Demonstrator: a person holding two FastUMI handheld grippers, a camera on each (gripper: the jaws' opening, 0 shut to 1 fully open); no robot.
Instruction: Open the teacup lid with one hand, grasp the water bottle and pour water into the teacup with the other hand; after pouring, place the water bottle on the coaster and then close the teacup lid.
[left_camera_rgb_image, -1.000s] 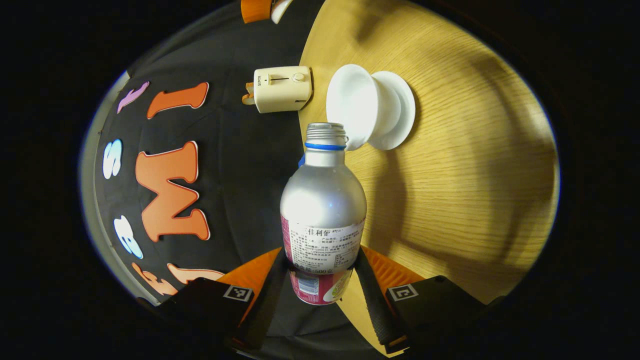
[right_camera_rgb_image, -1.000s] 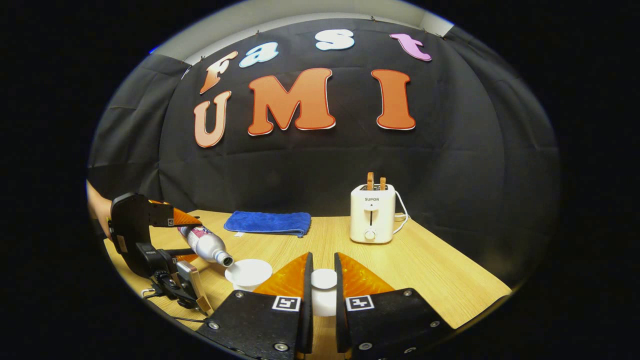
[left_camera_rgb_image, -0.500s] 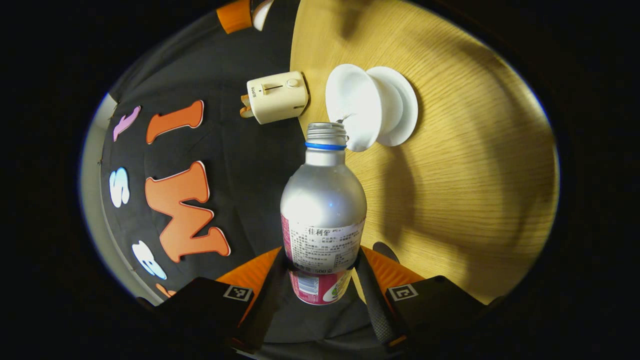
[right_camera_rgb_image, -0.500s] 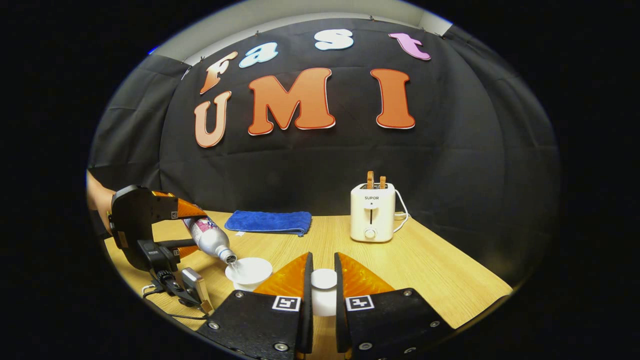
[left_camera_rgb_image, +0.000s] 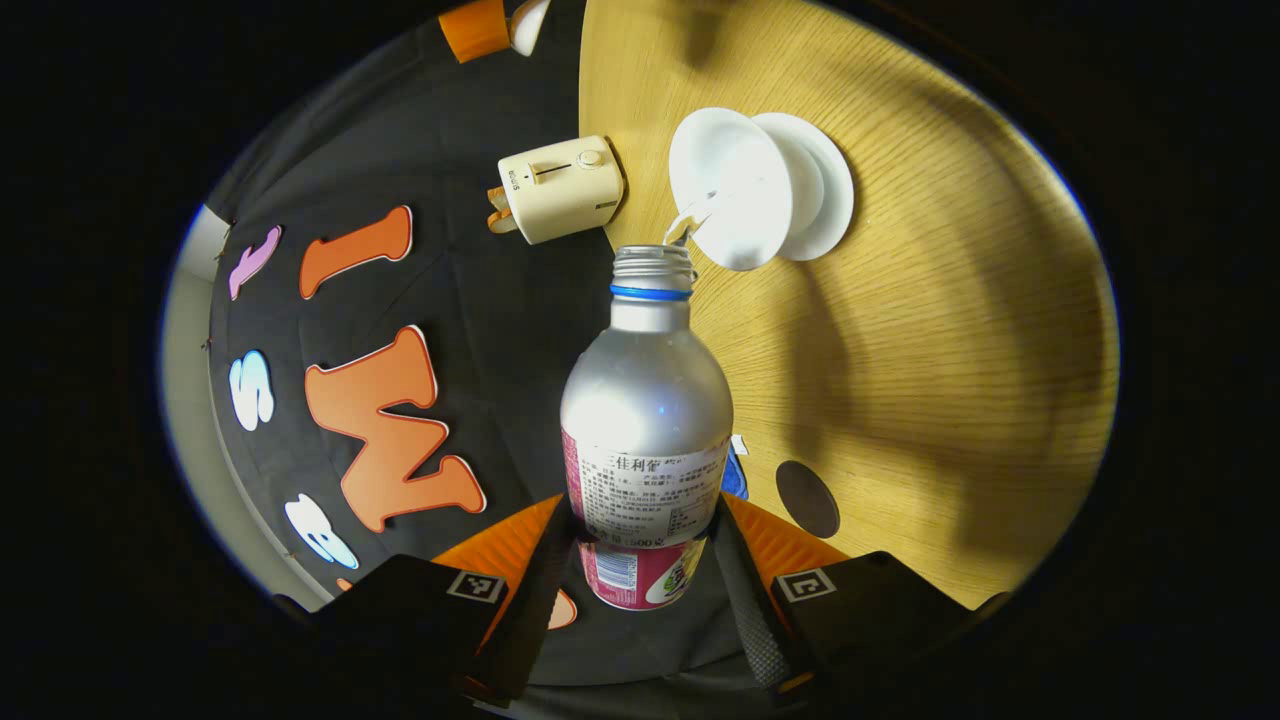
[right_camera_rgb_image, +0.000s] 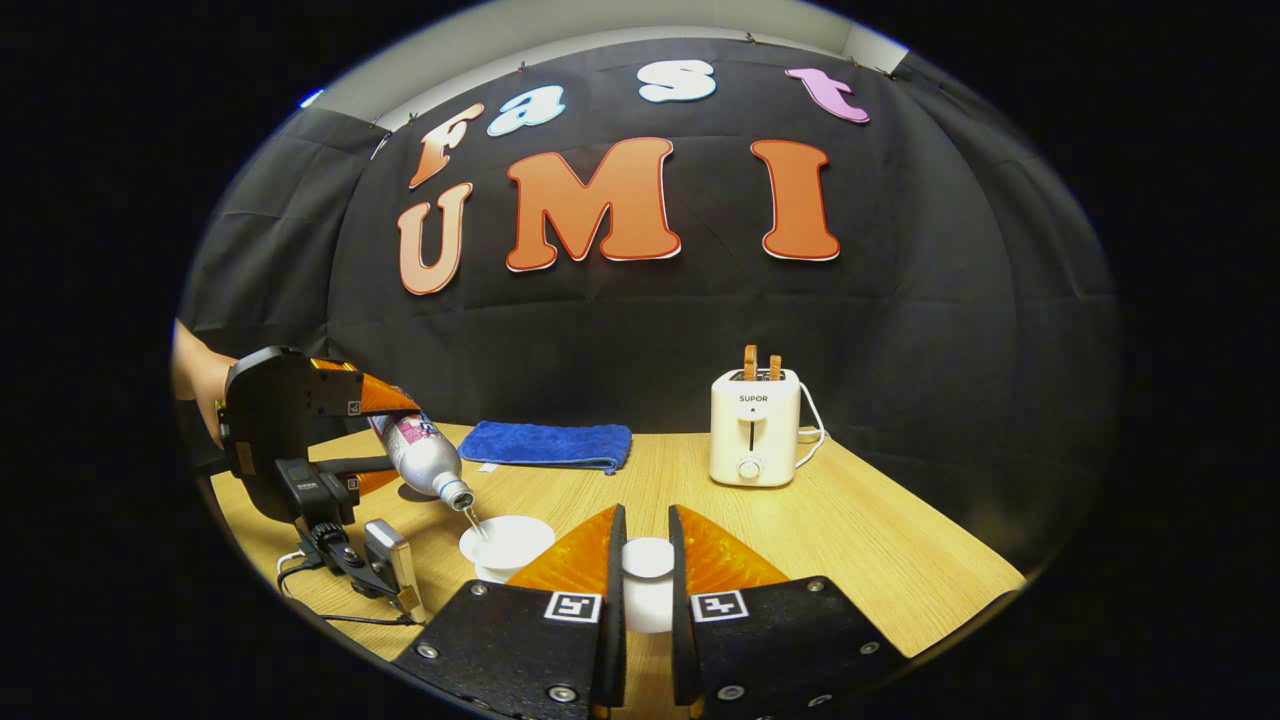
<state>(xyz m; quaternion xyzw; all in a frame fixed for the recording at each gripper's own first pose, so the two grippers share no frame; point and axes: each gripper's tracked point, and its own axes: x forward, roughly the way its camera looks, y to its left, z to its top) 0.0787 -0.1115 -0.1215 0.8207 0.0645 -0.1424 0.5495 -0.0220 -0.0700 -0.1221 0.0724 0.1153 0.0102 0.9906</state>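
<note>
Left gripper (left_camera_rgb_image: 640, 560) jaws clamp the water bottle (left_camera_rgb_image: 646, 420), now tipped steeper than a second ago; a stream falls into the teacup (right_camera_rgb_image: 506, 543) near the tabletop's left edge. Pouring is underway. Right gripper (right_camera_rgb_image: 645, 590) jaws grip the teacup lid (right_camera_rgb_image: 648, 580), held clear.

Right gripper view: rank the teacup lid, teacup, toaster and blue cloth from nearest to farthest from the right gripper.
1. Teacup lid: clamped between the right gripper fingers.
2. Teacup: just ahead, to the left, under the pouring water bottle.
3. Toaster: farther back on the right.
4. Blue cloth: back left by the wall; too close to the toaster's depth to separate firmly.
</note>
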